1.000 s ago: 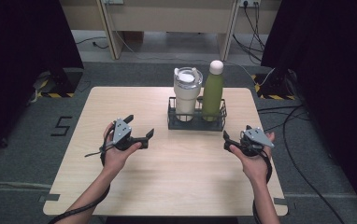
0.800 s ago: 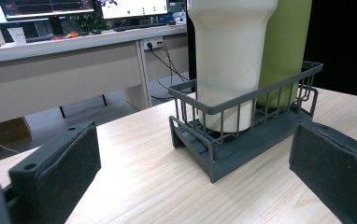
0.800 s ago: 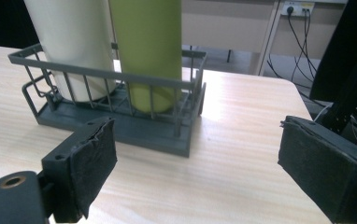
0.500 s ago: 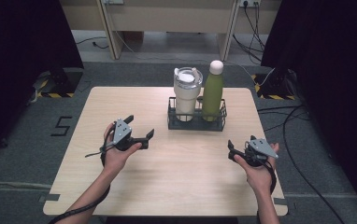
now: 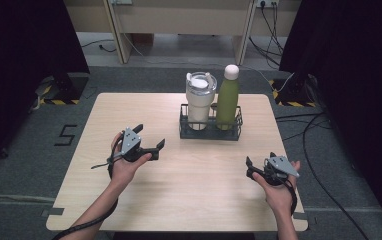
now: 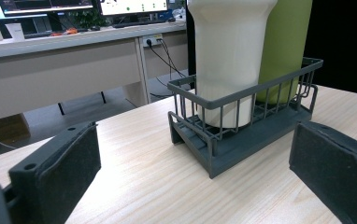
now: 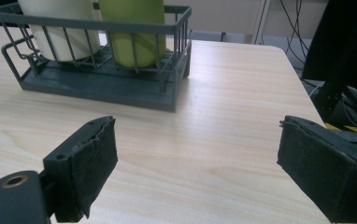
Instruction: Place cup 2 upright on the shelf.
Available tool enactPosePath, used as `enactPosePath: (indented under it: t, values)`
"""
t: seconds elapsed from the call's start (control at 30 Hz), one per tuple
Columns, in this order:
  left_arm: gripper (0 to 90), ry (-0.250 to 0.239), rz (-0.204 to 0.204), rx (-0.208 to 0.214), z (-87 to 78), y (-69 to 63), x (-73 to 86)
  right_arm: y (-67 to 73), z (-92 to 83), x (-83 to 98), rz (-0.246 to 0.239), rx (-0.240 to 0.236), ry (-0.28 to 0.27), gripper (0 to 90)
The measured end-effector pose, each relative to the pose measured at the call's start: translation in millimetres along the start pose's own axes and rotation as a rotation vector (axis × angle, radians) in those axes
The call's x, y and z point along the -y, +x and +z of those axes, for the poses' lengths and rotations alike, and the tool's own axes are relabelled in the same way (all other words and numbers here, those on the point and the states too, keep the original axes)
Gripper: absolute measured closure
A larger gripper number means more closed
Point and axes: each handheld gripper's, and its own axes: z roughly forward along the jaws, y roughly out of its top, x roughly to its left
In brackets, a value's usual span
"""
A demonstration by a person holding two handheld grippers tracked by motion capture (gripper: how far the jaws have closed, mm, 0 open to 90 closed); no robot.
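A dark wire basket stands at the back middle of the wooden table. In it stand a white lidded tumbler and, to its right, a green bottle with a white cap. My left gripper is held left of the basket, open and empty, pointing at it. In the left gripper view its jaws frame the basket, tumbler and bottle. My right gripper hovers low at the front right, open and empty. Its view looks toward the basket.
Bare tabletop lies between the two hands and in front of the basket. Beyond the table stand desks, with cables on the floor to the right. Dark curtains flank both sides. The table's right edge is close to my right gripper.
My right hand has sunk and drawn back toward the table's near edge, still open. The left hand and the basket have not moved.
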Motion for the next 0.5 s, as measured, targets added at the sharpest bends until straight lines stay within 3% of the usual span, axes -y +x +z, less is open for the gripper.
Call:
enactPosePath:
  t: [0.23,0.5]
  values:
    - [1.3,0.005,0.0,0.005,0.6,-1.3,2.1,-1.4,-0.6,9.2,-0.004,0.002,0.015,12.2]
    - [2.0,0.006,-0.019,0.026,2.8,-1.8,1.9,-1.3,-2.5,4.9,0.003,-0.016,-0.003,12.4]
